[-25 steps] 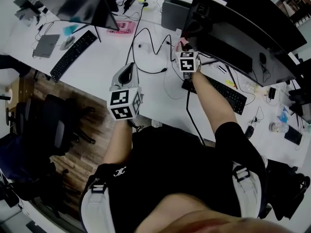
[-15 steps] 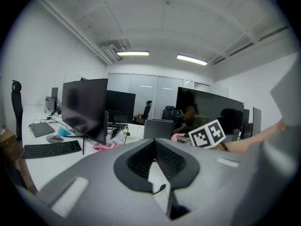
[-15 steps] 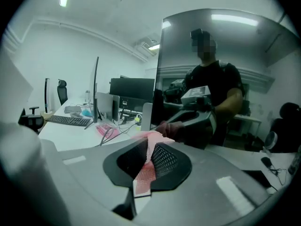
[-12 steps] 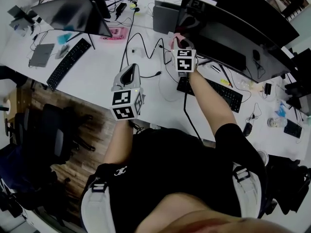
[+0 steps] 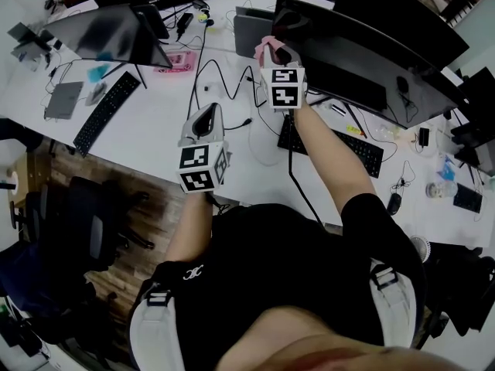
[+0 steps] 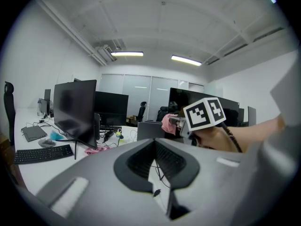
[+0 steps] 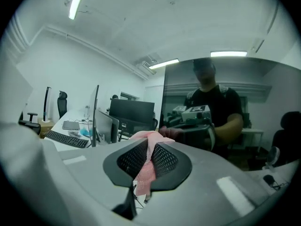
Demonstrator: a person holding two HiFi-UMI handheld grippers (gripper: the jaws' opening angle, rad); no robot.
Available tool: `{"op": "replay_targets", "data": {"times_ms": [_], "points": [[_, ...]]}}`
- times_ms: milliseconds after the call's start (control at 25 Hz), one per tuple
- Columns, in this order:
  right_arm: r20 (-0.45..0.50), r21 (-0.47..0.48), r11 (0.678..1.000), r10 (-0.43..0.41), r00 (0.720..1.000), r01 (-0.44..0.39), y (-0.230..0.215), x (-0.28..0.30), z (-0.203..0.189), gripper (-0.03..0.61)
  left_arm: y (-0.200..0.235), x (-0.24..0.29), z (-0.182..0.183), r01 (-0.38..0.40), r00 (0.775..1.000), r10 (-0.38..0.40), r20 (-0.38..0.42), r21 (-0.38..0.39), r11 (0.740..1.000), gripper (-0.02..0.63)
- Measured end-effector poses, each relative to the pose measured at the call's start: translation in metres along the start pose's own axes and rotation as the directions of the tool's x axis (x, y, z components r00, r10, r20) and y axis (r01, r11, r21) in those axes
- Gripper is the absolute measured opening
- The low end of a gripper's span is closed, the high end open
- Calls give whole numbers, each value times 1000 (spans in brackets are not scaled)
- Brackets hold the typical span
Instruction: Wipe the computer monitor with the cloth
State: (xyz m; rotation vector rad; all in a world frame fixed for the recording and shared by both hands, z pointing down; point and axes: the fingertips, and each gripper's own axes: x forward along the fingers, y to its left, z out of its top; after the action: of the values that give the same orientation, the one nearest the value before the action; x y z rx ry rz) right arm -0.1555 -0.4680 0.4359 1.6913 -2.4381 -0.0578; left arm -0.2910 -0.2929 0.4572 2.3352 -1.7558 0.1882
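Over at the long white surface (image 5: 155, 107), the person leans forward with both arms out. The right gripper (image 5: 271, 54) is raised to the near left edge of the big dark monitor (image 5: 348, 52), and its jaws are closed tight on the pink cloth (image 5: 265, 49). From that gripper's own view the cloth (image 7: 146, 171) is pinched between the two mesh pads, bunched above them and hanging in a strip below. The glossy screen (image 7: 235, 93) fills the space just ahead and mirrors the person and the gripper. The cloth is right up at the screen, but whether it actually touches the glass I can't tell from where I stand. The left gripper (image 5: 206, 119) hangs lower and nearer the person, above the surface and well apart from the monitor. Its jaws are drawn together with nothing between them, only a sliver of white surface showing through the gap. Under the right forearm lies a black keyboard (image 5: 348, 149), and black cables (image 5: 232, 76) snake across the surface between the two grippers. Off to the left stand a second monitor (image 5: 108, 33) and another keyboard (image 5: 108, 108).
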Motion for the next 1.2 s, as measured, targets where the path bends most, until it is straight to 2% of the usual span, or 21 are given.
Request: {"op": "replay_targets", "data": {"times_ms": [240,440,680,800,1000,1120,1200], "points": [[90,9,1000,-22,996,21,-1,-1,40,15,-6,8,6,14,1000,-14,10,5,1000,52],[157,-22,998,-55,986,60,-3,-8,76,15,-10,13,9,20,1000,-20,11,9,1000,51],[256,-35,995,-79,963,91,-8,-17,120,14,-14,14,13,18,1000,-19,19,17,1000,51],[312,-22,997,-63,948,74,-10,-26,135,15,-16,14,13,18,1000,-19,18,21,1000,51],[401,2,1000,17,916,-20,-6,-67,147,14,-20,15,17,20,1000,-21,24,23,1000,51],[411,63,997,22,911,-52,-18,-110,135,14,-27,19,19,32,999,-33,26,24,999,52],[400,77,997,-7,916,-26,-32,-137,122,14,-36,23,21,48,998,-49,29,26,998,51]]}}
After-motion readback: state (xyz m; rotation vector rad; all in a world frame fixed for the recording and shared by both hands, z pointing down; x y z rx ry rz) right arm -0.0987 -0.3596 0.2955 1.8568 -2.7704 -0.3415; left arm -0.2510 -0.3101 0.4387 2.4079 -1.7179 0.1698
